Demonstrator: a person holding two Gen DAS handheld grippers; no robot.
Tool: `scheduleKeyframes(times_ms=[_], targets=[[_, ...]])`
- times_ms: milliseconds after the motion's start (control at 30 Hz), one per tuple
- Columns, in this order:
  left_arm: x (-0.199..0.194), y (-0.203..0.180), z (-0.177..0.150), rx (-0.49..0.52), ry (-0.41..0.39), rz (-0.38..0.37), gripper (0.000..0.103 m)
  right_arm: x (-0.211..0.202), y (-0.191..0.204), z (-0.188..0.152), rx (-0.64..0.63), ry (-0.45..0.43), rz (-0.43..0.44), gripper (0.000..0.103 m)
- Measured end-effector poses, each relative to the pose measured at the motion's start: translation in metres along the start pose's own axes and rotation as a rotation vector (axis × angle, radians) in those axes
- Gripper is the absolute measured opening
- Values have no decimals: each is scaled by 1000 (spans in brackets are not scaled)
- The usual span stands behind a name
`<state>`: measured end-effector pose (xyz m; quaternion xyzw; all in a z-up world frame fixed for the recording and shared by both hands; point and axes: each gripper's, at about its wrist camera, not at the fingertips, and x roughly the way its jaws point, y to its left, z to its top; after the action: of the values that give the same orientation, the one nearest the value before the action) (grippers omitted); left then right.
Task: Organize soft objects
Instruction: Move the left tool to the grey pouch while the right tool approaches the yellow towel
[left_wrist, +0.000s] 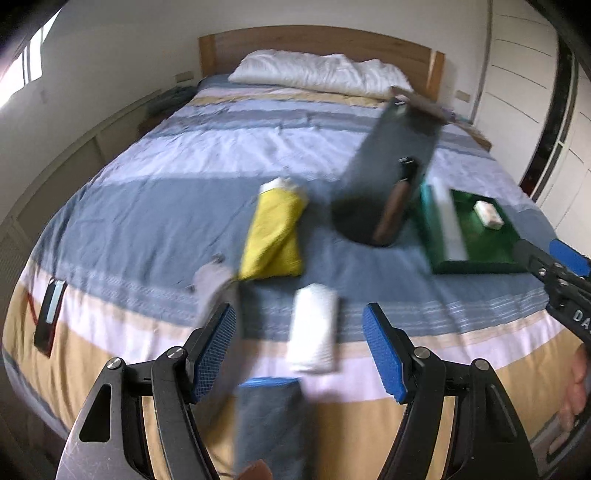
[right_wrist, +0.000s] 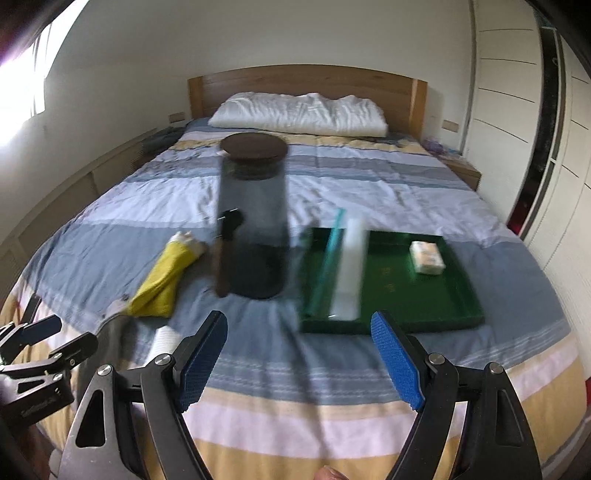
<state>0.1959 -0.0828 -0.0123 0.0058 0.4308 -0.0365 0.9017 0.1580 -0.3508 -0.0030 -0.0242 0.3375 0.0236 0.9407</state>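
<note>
On the striped bed lie a folded yellow cloth (left_wrist: 273, 236) (right_wrist: 162, 280), a white rolled cloth (left_wrist: 314, 328) (right_wrist: 162, 343), a grey cloth (left_wrist: 218, 291) (right_wrist: 118, 325) and a blue-grey folded cloth (left_wrist: 269, 424). A green tray (left_wrist: 480, 254) (right_wrist: 436, 306) holds a small white packet (left_wrist: 488, 214) (right_wrist: 426, 258) and a long white and teal item (left_wrist: 448, 221) (right_wrist: 347, 269). My left gripper (left_wrist: 303, 350) is open just above the white roll. My right gripper (right_wrist: 299, 362) is open and empty in front of the tray.
A tall dark jar with a brown lid (right_wrist: 255, 221) (left_wrist: 388, 177) stands between the yellow cloth and the tray, a brown-handled tool (right_wrist: 223, 258) leaning on it. A white pillow (right_wrist: 299, 112) lies at the headboard. A dark phone-like item (left_wrist: 50, 314) lies at the bed's left edge.
</note>
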Motion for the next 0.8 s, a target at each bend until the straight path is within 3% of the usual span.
scheduleKeyframes(times_ms=[367,800], targets=[[34,67,-27,-21,56,10,65,32,70,1,-46,50,62,81],[83,91,-39,-20,147,-35,67,137,138,26,-79,134,177,81]])
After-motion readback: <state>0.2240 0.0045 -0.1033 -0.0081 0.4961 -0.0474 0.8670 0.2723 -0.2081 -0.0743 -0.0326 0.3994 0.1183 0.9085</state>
